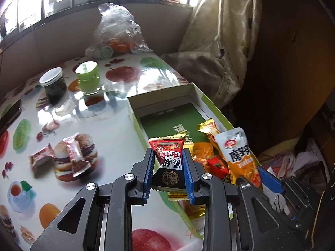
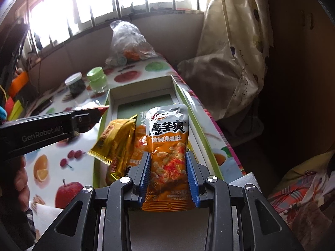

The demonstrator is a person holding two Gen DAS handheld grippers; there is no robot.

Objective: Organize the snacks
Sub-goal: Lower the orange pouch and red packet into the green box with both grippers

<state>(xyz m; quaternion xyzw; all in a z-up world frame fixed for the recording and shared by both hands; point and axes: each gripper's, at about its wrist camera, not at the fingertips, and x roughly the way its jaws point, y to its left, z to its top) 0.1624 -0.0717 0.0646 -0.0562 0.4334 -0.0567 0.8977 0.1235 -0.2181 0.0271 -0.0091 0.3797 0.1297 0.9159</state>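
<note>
Item 1 — red-and-black snack packet (image 1: 169,163): pinched between the blue pads of the left gripper (image 1: 168,174), held upright above the near left wall of the open box (image 1: 134,113), with printed characters facing the camera. A gold wrapper edge is seen just behind and below it; whether that wrapper is also caught cannot be told.

Item 2 — orange-and-silver pouch (image 2: 167,146): clamped at its lower half by the right gripper (image 2: 168,173), its silver top standing free over the box interior.

Item 3 — gold packets (image 2: 114,142): heaped at the near end of the box beside the pouch, together with orange and red wrappers (image 1: 217,165). The far end of the box is bare down to its green liner.

Item 4 — three pink-and-white wrapped snacks (image 1: 71,156): left loose on the fruit-printed tablecloth (image 1: 117,138), well apart from the box.

Surroundings: a white-lidded jar (image 1: 52,83), a green-lidded jar (image 1: 89,79) and a clear plastic bag (image 1: 119,31) are noted at the far side of the table.

Risks, as judged: the two grippers are held near one another, so a collision is possible if both are lowered together. The packet, being over the wall and not the interior, could be dropped outside — onto the cloth. The heap at the near end could be spilled over the wall if more is released on top.
</note>
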